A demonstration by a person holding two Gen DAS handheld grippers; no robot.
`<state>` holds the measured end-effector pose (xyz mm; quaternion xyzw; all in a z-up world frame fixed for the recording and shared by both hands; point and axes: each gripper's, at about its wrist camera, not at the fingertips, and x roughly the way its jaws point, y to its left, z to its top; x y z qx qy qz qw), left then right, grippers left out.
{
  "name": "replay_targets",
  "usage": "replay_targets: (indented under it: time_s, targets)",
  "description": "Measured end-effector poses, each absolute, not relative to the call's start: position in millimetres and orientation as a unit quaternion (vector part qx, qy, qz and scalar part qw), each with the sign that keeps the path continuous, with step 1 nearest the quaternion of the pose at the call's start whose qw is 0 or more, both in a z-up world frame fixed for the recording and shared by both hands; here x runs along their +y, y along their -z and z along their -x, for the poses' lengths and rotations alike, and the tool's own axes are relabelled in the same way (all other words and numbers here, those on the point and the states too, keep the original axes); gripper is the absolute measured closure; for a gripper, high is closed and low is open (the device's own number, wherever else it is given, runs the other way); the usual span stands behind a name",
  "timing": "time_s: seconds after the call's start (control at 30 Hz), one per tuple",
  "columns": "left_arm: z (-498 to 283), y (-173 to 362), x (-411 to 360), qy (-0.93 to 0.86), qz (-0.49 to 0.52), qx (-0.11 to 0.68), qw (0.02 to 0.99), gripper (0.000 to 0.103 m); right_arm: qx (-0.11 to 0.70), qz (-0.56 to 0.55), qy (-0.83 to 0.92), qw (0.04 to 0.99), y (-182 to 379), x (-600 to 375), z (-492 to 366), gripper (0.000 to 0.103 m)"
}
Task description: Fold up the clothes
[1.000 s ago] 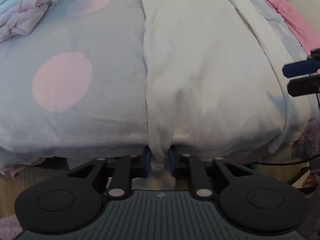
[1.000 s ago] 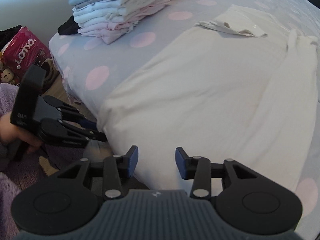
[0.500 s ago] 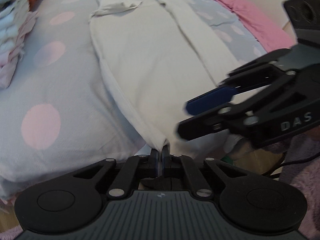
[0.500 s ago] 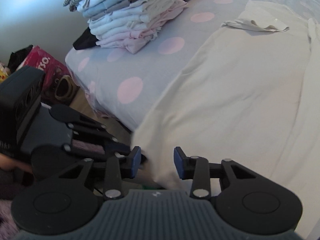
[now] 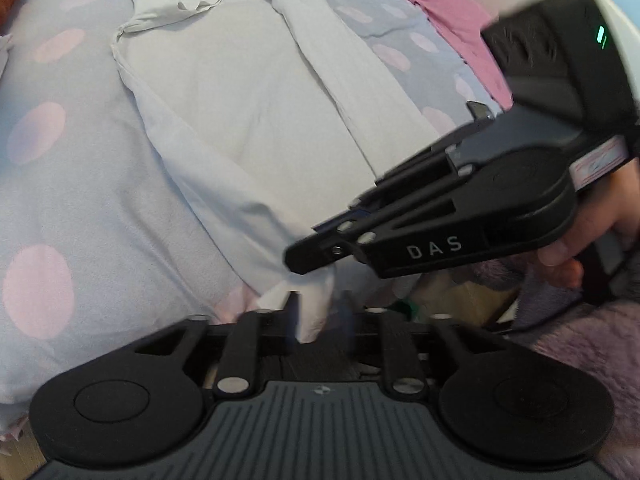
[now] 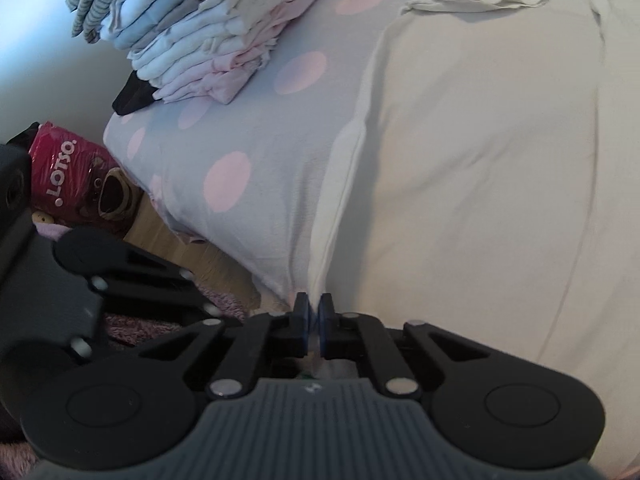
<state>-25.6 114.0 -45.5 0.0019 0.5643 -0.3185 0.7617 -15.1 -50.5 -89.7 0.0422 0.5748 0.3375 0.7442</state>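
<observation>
Red glossy "LOTSO" bear-print bag (image 6: 76,178) on light wooden floor (image 6: 192,248) beside bed. Pink quilted blanket (image 5: 440,12) along far edge of grey pink-dotted bedsheet (image 5: 80,184).

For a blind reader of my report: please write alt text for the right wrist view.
The right gripper is shut on the near corner of a cream garment spread on a grey bedsheet with pink dots. A stack of folded clothes sits behind on the left.

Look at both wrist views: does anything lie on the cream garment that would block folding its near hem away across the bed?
Nothing visible does. The cream garment lies bare on the dotted bedsheet; the folded clothes stack sits apart. The right gripper already pinches its corner.
</observation>
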Motion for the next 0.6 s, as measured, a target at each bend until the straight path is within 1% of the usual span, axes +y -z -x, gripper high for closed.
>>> replay_targets:
  time_s: [0.03,0.13,0.23,0.6]
  targets:
    - [17.1,38.9,120.4,0.318,-0.005,0.562,0.763,0.059,0.577,-0.047,-0.336,0.743,91.1,-54.1,13.8,0.097]
    - [-20.1,24.1,141.5,0.300,0.007,0.558,0.773,0.056,0.580,-0.052,-0.334,0.741,93.8,-61.4,11.1,0.097]
    - [-66.5,22.4,152.3,0.278,0.022,0.549,0.788,0.056,0.582,-0.053,-0.339,0.738,93.5,-66.3,9.6,0.097]
    - [-241.1,63.7,152.2,0.198,0.067,0.470,0.857,0.056,0.579,-0.045,-0.366,0.727,86.7,-66.0,7.7,0.097]
